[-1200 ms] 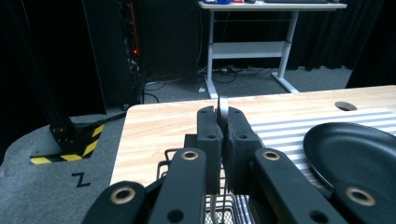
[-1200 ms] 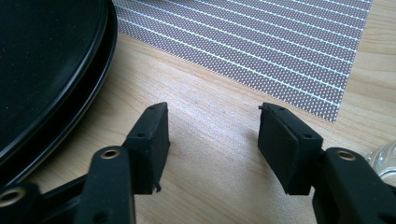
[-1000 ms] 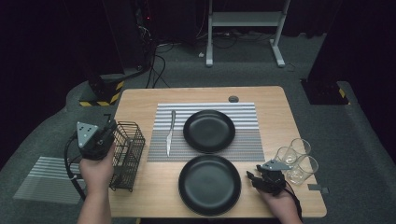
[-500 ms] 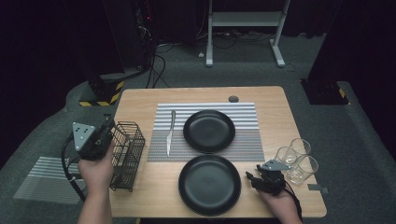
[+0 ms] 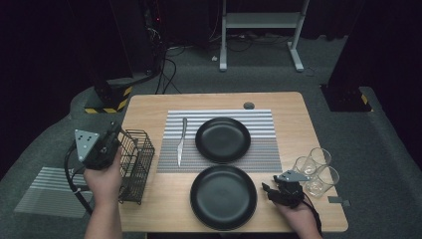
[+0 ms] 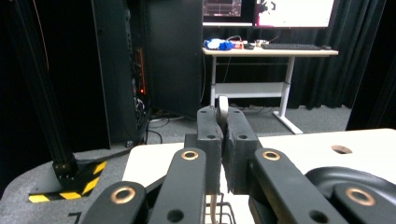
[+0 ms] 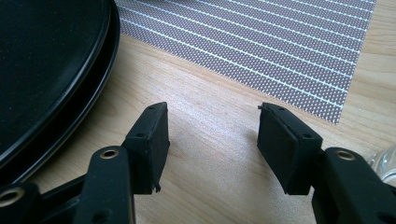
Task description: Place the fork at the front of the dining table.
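- black wire basket [image 5: 134, 164] stands at the desk's left edge; my left gripper [image 6: 223, 140], above it, clamps a pale utensil [image 6: 223, 106].
- my right gripper [image 7: 212, 140] gapes wide, holding nothing, beside the near black plate [image 5: 223, 196].

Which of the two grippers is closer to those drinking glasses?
Right. The right gripper rests on the table just beside the glasses, toward the near plate. The left gripper is across the table, over the wire basket.

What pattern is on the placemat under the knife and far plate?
Thin grey and white stripes run across the placemat; it shows best in the high view.
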Available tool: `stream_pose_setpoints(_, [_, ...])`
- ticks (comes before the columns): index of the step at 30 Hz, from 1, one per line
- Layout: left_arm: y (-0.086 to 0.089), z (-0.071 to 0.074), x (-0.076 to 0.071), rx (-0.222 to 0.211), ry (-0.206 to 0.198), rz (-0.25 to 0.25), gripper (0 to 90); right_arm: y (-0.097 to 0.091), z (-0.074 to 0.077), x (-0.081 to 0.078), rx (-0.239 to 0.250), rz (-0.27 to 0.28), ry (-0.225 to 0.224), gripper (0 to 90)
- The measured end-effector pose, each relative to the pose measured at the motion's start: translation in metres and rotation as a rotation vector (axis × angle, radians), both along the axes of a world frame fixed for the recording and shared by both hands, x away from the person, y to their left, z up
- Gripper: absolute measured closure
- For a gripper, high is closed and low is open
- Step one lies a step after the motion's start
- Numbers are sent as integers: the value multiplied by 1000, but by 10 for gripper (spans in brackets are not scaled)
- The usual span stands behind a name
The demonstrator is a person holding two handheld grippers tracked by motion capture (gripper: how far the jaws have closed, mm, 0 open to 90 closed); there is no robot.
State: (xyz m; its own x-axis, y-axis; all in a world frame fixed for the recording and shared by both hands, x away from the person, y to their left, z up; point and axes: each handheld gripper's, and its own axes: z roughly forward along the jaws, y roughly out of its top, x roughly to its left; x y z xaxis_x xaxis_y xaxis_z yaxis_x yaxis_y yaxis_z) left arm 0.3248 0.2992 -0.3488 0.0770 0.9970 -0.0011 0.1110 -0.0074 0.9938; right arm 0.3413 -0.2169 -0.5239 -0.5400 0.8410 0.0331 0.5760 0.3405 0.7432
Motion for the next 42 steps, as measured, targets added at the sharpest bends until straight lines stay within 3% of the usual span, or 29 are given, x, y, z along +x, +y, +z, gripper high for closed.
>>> stream_pose_setpoints(1, [-2,1,1,-15,-11,-7,861,0,0,0,0,0,0,429])
stream_pose_setpoints(2, [-1,3,0,13,-11,-8,861,0,0,0,1,0,0,429])
stream_pose_setpoints(4, [-2,4,-1,13,-18,-7,861,0,0,0,-1,0,-1,430])
stream_pose_setpoints(5, [-5,5,-1,-9,-36,-5,861,0,0,0,-2,1,-1,430])
stream_pose_setpoints(6, [-4,6,-2,8,-38,-9,861,0,0,-1,1,-1,1,430])
stream_pose_setpoints(7, [-7,6,-2,-12,-48,-8,861,0,0,-1,2,-1,2,430])
stream_pose_setpoints(8, [-7,7,-2,15,-56,-18,861,0,0,-1,2,-1,2,430])
stream_pose_setpoints(10, [-11,7,-1,-6,-72,-12,861,0,0,-1,0,1,-1,431])
stream_pose_setpoints(11, [-9,7,-1,28,-63,-19,861,0,0,-1,2,-2,2,431])
stream_pose_setpoints(13, [-13,7,-1,-3,-73,-16,861,0,0,-1,1,0,1,430])
stream_pose_setpoints(16, [-16,7,-3,-14,-102,-29,861,0,0,-1,4,-1,3,430])
stream_pose_setpoints(17, [-16,8,-4,4,-105,-30,861,0,0,-1,2,0,1,430])
stream_pose_setpoints(18, [-19,8,-5,-21,-122,-24,861,0,0,-2,-1,2,-1,430])
stream_pose_setpoints(26, [-26,14,-11,-10,-168,-49,861,0,0,-2,-5,3,-3,430])
stream_pose_setpoints(27, [-26,15,-12,11,-165,-53,861,0,0,-2,-5,3,-3,431])
stream_pose_setpoints(29, [-29,16,-11,9,-178,-61,862,0,0,-1,-3,2,-2,432])
stream_pose_setpoints(32, [-33,15,-11,-20,-179,-62,861,0,0,-1,-10,6,-7,436])
stream_pose_setpoints(33, [-32,16,-11,10,-175,-70,861,1,0,-2,-9,5,-3,441])
stream_pose_setpoints(36, [-39,14,-10,-30,-179,-79,861,0,0,-2,-6,2,-11,455])
stream_pose_setpoints(38, [-40,14,-10,-4,-179,-92,861,-1,0,-3,1,0,-19,456])
stream_pose_setpoints(42, [-48,13,-10,-45,-177,-102,861,-1,0,-2,8,-9,-16,469])
